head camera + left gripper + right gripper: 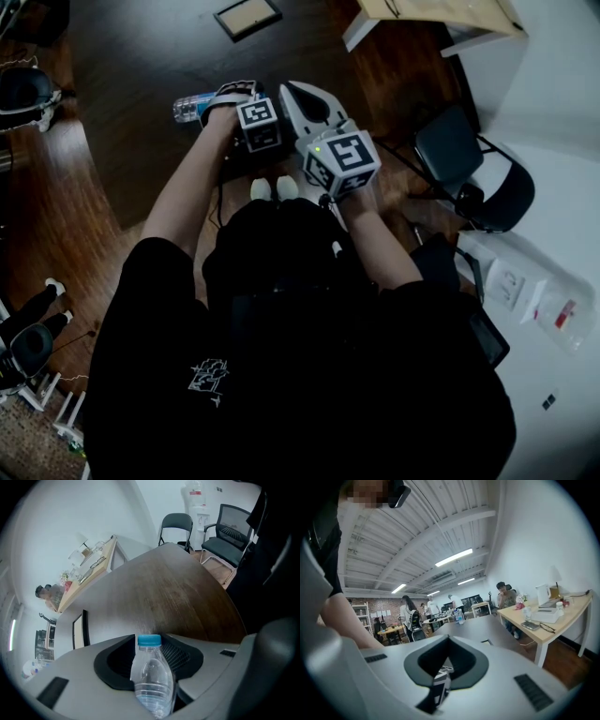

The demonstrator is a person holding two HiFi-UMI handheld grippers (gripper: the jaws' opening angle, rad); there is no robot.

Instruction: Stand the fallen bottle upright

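Note:
A clear plastic bottle with a blue cap lies on its side on the dark wooden floor. My left gripper points steeply down at it. In the left gripper view the bottle sits between the two grey jaws, cap pointing away, and both jaws rest against its body. My right gripper hovers just to the right of the left one, held near level. Its jaws stand close together with only a narrow slit, holding nothing.
The person's white shoes stand just behind the grippers. Two black chairs are at the right. A framed board lies on the floor beyond the bottle. A light wooden desk stands at the back right.

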